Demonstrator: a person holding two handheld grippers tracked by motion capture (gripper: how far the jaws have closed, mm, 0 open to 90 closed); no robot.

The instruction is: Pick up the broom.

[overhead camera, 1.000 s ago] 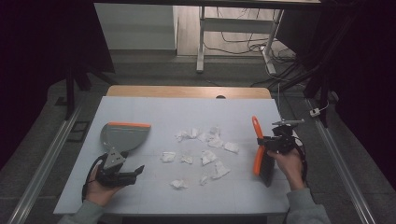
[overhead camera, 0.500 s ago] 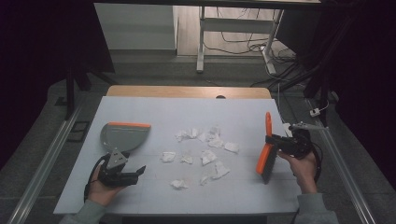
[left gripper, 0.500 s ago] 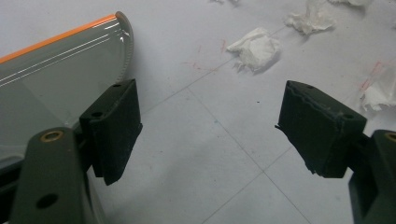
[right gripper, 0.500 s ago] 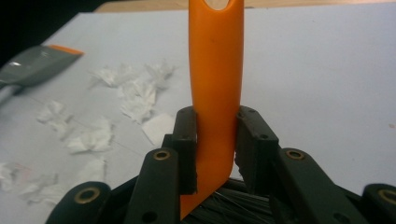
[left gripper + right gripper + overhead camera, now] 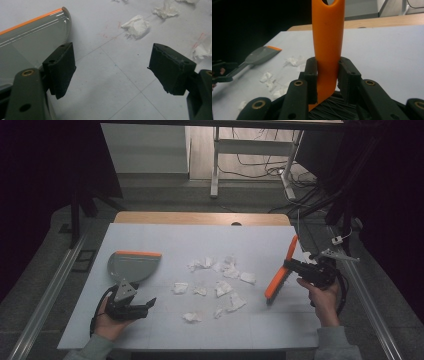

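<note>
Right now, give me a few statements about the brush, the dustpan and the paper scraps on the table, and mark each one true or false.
1. The right hand-held gripper is shut on the orange brush. True.
2. The left hand-held gripper is clamped on a paper scrap. False: its jaws stand open with nothing between them.
3. The paper scraps lie between the dustpan and the brush. True.
4. The scraps are already inside the dustpan. False: they lie spread on the table, apart from the pan.
5. The dustpan has a blue front edge. False: the edge is orange.
</note>
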